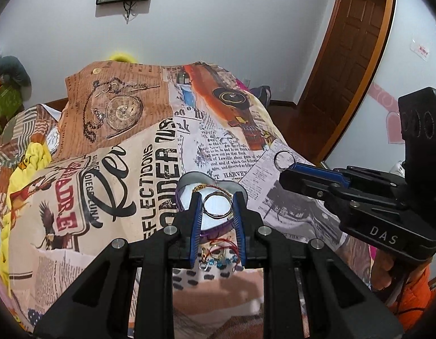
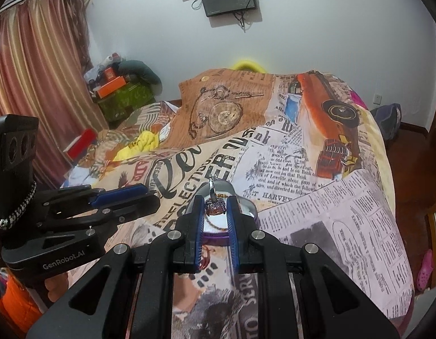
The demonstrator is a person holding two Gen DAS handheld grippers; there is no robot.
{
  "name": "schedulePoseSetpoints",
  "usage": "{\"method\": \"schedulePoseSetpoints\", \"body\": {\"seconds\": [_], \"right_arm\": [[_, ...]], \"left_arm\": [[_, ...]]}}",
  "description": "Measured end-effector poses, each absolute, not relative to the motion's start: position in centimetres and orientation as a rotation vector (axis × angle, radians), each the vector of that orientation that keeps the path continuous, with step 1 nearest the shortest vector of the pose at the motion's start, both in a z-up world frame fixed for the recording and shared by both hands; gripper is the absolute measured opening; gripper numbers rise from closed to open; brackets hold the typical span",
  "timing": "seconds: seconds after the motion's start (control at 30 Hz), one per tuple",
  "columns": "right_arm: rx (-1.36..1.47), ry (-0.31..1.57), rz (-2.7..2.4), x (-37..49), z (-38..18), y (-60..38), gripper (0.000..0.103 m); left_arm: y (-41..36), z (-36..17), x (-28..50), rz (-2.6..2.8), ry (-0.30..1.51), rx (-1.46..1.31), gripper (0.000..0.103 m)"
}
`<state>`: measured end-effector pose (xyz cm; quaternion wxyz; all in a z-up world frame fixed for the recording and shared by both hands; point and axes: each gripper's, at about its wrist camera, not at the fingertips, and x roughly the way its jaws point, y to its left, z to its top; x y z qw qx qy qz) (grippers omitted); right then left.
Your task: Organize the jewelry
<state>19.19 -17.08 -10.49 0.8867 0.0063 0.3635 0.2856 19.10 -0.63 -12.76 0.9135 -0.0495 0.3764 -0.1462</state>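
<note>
My left gripper [image 1: 217,197] is shut on a plain silver ring [image 1: 218,217], held flat between its blue pads just above a purple heart-shaped box [image 1: 189,176] with a white lining. Gold chain and red cord lie at the box's far edge. Red cord bracelets and a blue bead piece [image 1: 220,258] rest on the bedspread below the fingers. My right gripper [image 2: 215,200] is shut on a gem-topped ring [image 2: 216,208], its silver band standing up, over the same box [image 2: 247,209]. In the left wrist view the right gripper [image 1: 284,173] sits at the right with the ring's band [image 1: 285,159] showing.
A newspaper-print bedspread [image 1: 133,169] covers the bed. A wooden door [image 1: 350,56] stands at the right and curtains [image 2: 34,70] at the left. A red box [image 2: 79,141] lies on the bed's left side. An orange sleeve [image 1: 415,291] shows behind the right gripper.
</note>
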Motion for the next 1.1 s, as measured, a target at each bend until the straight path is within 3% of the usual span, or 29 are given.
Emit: {"method": "schedulePoseSetpoints", "body": {"seconds": [1.1], "right_arm": [[-0.036,0.95,0.637,24.8,-17.0,-14.8,0.014]], "left_arm": [[-0.9,-18.7,23.6,-0.313,0.894,-0.106,0.021]]}}
